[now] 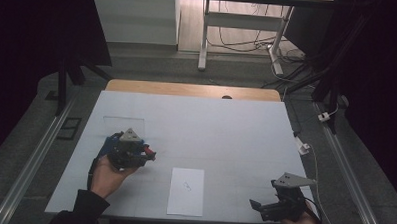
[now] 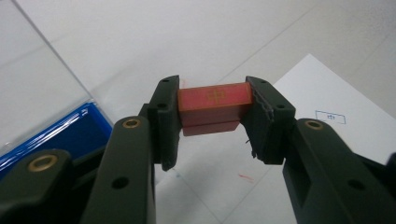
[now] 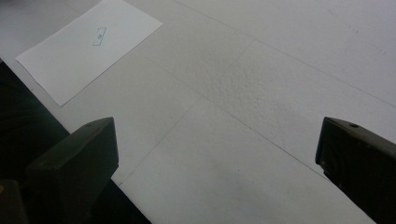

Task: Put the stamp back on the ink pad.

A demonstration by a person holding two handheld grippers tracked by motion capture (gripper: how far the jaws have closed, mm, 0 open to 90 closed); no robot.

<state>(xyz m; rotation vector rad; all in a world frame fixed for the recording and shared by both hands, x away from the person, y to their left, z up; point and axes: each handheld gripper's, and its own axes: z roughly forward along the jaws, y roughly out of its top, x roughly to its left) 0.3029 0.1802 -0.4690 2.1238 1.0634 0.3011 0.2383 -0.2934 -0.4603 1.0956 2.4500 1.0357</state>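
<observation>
left tongs (image 2: 212,119): pinching small red rectangular block (image 2: 214,105) by its ends | block: likely light, rigid, grip flat faces | right tongs (image 3: 215,163): spread, empty

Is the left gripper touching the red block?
Touching. In the left gripper view, both pads of the left gripper press on the ends of the red block.
</observation>
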